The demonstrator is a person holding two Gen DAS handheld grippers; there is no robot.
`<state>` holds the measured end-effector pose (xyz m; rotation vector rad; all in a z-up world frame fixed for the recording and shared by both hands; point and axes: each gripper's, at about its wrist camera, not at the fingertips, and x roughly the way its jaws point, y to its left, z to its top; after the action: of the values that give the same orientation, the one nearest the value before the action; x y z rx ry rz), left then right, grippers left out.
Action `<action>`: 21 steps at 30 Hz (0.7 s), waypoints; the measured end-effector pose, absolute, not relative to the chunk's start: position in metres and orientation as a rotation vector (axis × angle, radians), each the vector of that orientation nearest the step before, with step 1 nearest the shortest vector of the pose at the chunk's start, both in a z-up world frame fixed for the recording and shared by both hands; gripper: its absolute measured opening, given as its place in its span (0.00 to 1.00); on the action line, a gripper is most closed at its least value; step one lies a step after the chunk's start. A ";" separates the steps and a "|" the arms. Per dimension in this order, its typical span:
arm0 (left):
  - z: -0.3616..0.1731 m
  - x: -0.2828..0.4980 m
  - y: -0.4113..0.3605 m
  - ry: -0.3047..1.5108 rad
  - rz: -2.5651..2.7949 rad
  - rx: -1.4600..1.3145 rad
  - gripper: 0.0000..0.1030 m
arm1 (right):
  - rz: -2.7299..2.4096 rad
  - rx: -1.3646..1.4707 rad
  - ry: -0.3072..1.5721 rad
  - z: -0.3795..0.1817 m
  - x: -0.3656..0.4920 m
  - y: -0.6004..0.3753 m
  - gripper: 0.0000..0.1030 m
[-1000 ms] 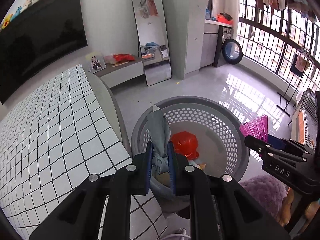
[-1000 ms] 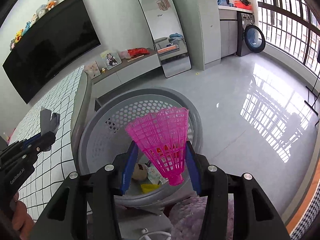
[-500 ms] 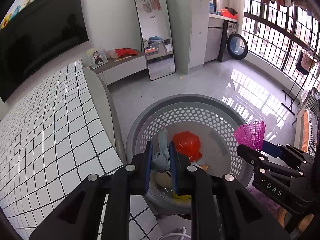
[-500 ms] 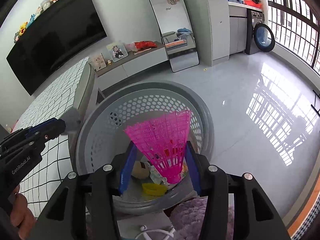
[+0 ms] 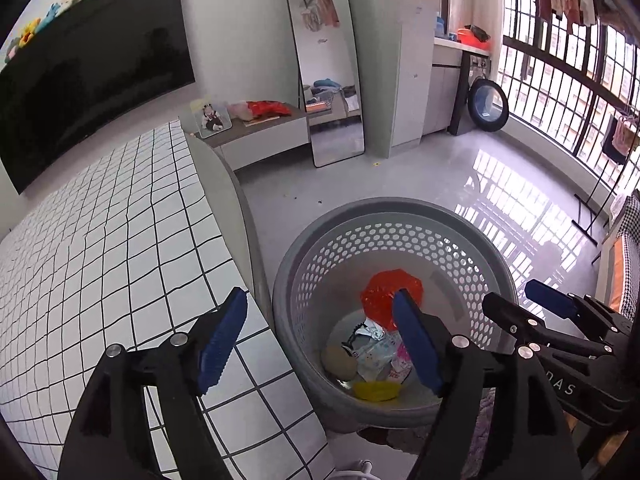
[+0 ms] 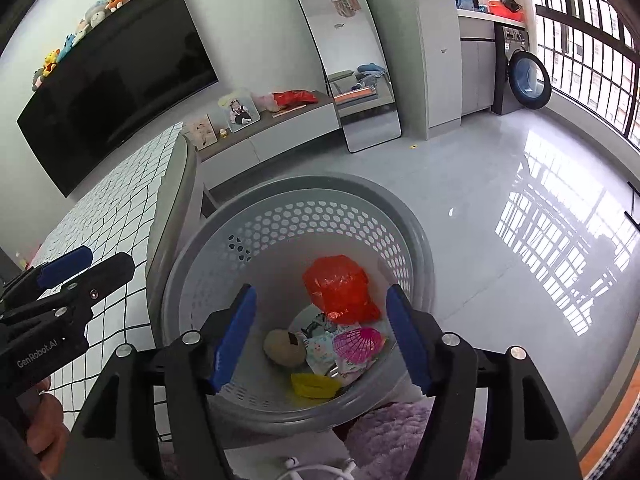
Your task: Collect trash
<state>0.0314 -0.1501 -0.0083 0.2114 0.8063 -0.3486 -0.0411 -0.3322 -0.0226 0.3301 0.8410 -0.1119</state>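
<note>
A grey perforated basket (image 5: 400, 216) (image 6: 304, 184) stands on the floor beside the bed. Inside it lie a red plastic bag (image 5: 384, 292) (image 6: 340, 288), a pink shuttlecock (image 6: 358, 344), a yellow scrap (image 6: 314, 385), a tan round lump (image 6: 282, 346) and printed wrappers (image 5: 372, 350). My left gripper (image 5: 320, 344) is open and empty above the basket's left rim. My right gripper (image 6: 322, 338) is open and empty above the basket's inside. Each gripper shows at the edge of the other view.
A bed with a white grid-pattern cover (image 5: 100, 248) lies to the left of the basket. A purple fluffy rug (image 6: 400, 432) and a white cable (image 6: 312, 470) lie below it. A low cabinet, a standing mirror (image 5: 328, 64) and a glossy floor lie beyond.
Both grippers have opened. The grey wrapper from the left gripper and the pink shuttlecock from the right have dropped into the basket.
</note>
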 end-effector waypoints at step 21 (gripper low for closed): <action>-0.006 0.029 -0.133 0.799 -0.285 0.180 0.93 | -0.163 0.303 0.836 -0.018 -0.051 -0.319 0.68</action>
<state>0.0291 -0.1332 -0.0057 0.1802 0.7989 -0.2853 -0.0509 -0.3193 -0.0179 0.3033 0.8363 -0.1632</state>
